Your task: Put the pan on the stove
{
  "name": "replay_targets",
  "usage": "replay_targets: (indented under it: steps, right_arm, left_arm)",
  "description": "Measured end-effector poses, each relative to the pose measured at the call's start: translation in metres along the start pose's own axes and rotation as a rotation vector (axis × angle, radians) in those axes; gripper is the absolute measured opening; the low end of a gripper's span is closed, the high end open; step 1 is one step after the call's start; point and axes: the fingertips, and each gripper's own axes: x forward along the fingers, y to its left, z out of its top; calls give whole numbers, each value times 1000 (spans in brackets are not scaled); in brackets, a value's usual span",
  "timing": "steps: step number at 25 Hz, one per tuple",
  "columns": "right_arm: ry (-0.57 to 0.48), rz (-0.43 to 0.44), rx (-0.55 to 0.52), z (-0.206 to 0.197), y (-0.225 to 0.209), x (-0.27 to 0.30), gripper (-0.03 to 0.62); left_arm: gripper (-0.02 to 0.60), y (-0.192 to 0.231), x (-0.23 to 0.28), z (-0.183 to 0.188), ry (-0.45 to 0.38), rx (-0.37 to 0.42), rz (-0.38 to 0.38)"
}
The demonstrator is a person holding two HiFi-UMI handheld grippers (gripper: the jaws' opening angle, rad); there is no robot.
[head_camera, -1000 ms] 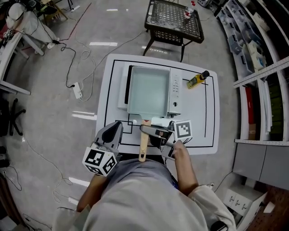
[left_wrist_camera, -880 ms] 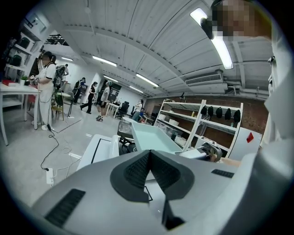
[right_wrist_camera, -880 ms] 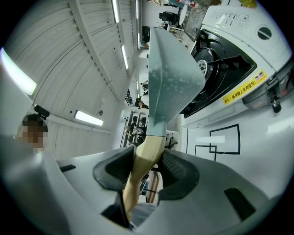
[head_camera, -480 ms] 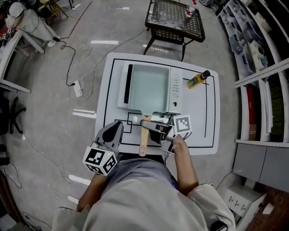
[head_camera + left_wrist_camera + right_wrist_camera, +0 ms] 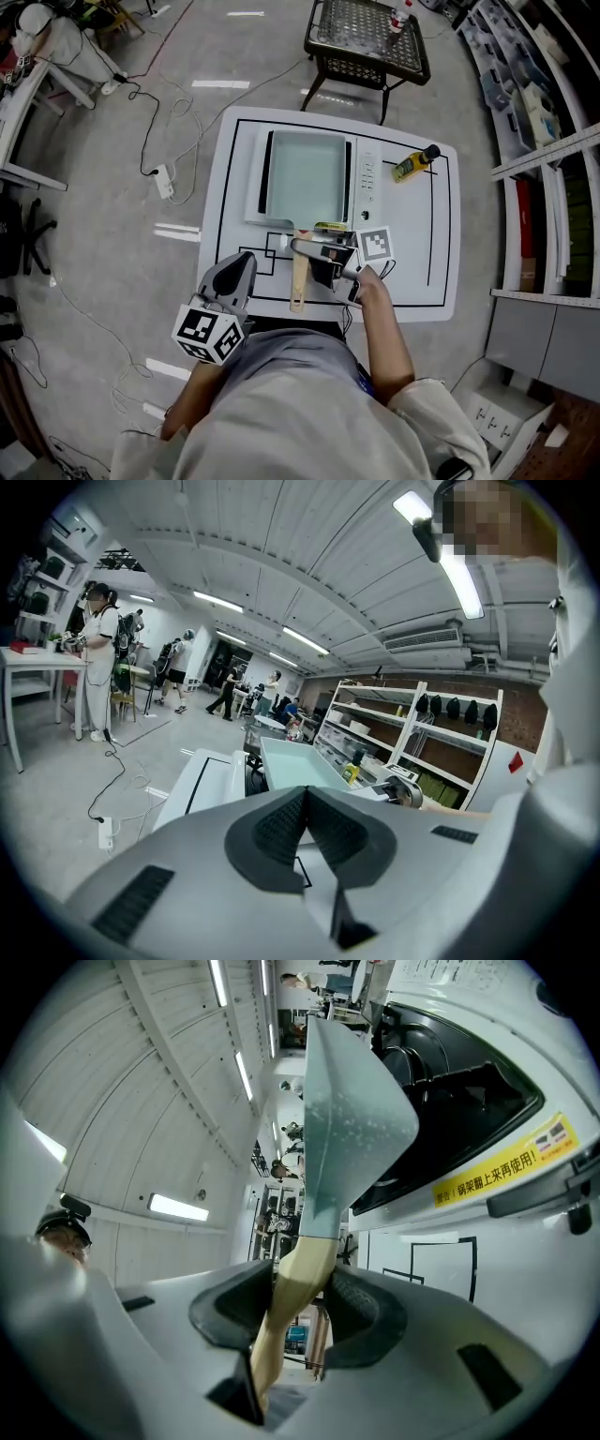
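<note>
Firmly clamped, the right gripper (image 5: 300, 1297) pinches the wooden handle (image 5: 299, 286) of the pale rectangular pan (image 5: 307, 178). The pan lies over the tabletop stove (image 5: 367, 178) on the white table (image 5: 412, 253); whether it rests there cannot be told. A yellow bottle (image 5: 411, 165) lies beside the stove. Nearer the person, the left gripper (image 5: 305, 799) hovers at the table's edge, jaws together and empty.

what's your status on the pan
Right gripper shut on pan handle. Left gripper shut, empty. Pan over stove, seating unclear. Yellow bottle well aside.
</note>
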Motion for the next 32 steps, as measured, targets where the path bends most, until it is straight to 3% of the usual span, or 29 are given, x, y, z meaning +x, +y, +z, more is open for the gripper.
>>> replay_targets:
  steps: [32]
  right_arm:
    - [-8, 41, 56, 20, -16, -3, 173]
  left_arm:
    - [6, 18, 1, 1, 1, -30, 82]
